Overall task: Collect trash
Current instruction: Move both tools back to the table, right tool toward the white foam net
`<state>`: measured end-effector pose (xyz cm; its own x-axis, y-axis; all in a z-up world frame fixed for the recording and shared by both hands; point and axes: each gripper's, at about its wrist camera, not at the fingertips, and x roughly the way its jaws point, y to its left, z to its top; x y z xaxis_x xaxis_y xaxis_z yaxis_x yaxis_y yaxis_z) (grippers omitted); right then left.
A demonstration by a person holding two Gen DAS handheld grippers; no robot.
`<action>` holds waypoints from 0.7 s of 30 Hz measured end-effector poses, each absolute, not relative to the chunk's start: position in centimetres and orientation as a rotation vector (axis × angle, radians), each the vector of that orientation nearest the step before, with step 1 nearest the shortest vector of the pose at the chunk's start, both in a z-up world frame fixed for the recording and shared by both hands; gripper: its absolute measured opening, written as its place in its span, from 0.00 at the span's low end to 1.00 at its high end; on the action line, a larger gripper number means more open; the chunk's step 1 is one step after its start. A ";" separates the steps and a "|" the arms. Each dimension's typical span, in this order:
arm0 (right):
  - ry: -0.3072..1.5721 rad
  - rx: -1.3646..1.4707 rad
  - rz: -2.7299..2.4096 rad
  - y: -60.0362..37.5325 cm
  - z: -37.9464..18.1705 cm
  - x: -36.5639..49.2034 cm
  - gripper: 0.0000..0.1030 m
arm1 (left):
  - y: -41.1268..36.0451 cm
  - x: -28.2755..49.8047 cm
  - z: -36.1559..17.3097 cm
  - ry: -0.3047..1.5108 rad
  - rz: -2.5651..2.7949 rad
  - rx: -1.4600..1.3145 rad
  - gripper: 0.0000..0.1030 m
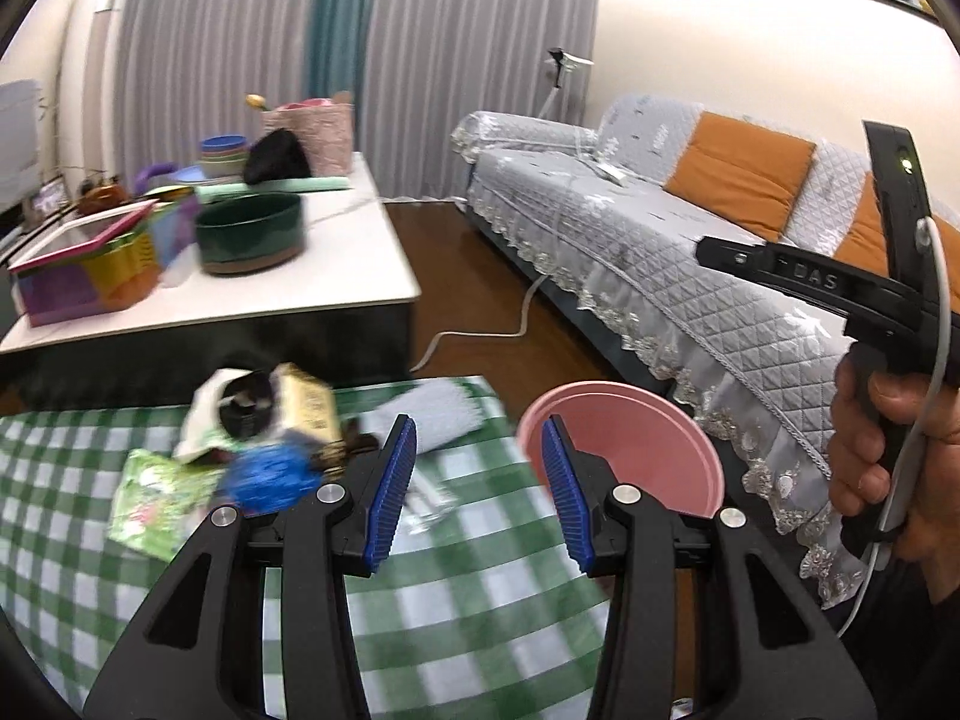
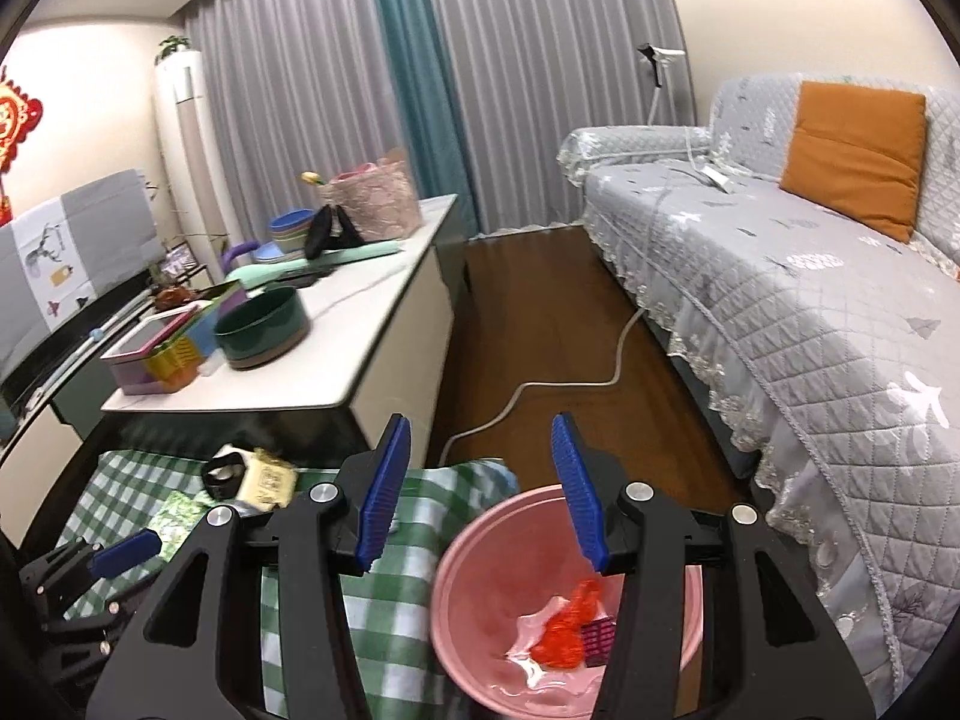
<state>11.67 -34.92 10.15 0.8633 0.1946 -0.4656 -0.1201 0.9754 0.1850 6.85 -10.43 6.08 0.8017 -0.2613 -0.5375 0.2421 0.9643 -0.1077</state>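
Left gripper (image 1: pixel 477 468): jaws spread, empty, above the checked cloth (image 1: pixel 450 612).
Right gripper (image 2: pixel 480 483): jaws spread, empty.
Pink bin (image 2: pixel 480 600): under the right gripper, red wrapper (image 2: pixel 567 630) inside.
Trash pile (image 1: pixel 264 438): left of the left gripper.

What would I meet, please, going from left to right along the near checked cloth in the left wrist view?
Green packet → blue crumpled ball → left tool, open and empty → pink bin → hand holding the right tool.

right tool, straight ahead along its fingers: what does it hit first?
Probably the far rim of the pink bin, which sits just below the open right tool; if it clears that, the wood floor. Depth is unclear.
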 end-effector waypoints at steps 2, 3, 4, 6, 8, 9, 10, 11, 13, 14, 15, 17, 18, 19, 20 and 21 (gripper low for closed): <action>0.500 0.153 0.190 -33.8 10.4 11.2 0.48 | -8.4 6.4 6.3 0.577 -0.242 -0.043 0.42; 0.500 0.154 0.200 -33.3 10.4 11.1 0.47 | -7.3 6.2 6.3 0.575 -0.226 -0.049 0.42; 0.499 0.152 0.215 -32.6 10.3 10.9 0.46 | -6.7 6.1 6.3 0.574 -0.215 -0.052 0.42; 0.499 0.149 0.231 -31.8 10.2 10.8 0.45 | -5.0 6.0 6.4 0.571 -0.189 -0.058 0.42; 0.506 0.147 0.253 -30.9 9.9 10.9 0.41 | -3.6 6.1 6.3 0.565 -0.164 -0.063 0.42; 0.510 0.148 0.262 -30.6 9.7 11.0 0.38 | -2.9 6.1 6.1 0.562 -0.148 -0.069 0.42; 0.514 0.149 0.270 -30.2 9.5 11.0 0.36 | -2.2 6.0 6.0 0.560 -0.136 -0.076 0.42; 0.523 0.151 0.279 -29.8 9.1 11.3 0.34 | -1.6 6.0 5.7 0.559 -0.123 -0.083 0.42; 0.537 0.152 0.284 -29.3 8.6 11.7 0.32 | -0.5 6.2 4.7 0.564 -0.096 -0.093 0.42; 0.545 0.155 0.285 -29.0 8.3 12.0 0.31 | 0.0 6.3 4.2 0.572 -0.083 -0.098 0.42; 0.553 0.158 0.286 -28.8 8.1 12.2 0.31 | 0.5 6.4 3.7 0.579 -0.070 -0.102 0.42; 0.567 0.164 0.289 -28.4 7.7 12.7 0.31 | 1.4 6.7 2.6 0.596 -0.042 -0.117 0.42; 0.572 0.164 0.290 -28.1 7.6 13.0 0.31 | 2.0 6.9 2.0 0.607 -0.029 -0.130 0.42; 0.577 0.162 0.293 -27.7 7.4 13.3 0.31 | 2.2 7.1 1.6 0.613 -0.020 -0.133 0.42; 0.580 0.158 0.295 -27.4 7.3 13.5 0.31 | 2.5 7.3 1.2 0.619 -0.012 -0.135 0.42; 0.583 0.152 0.299 -27.0 7.0 13.8 0.31 | 2.7 7.5 0.8 0.625 -0.005 -0.137 0.42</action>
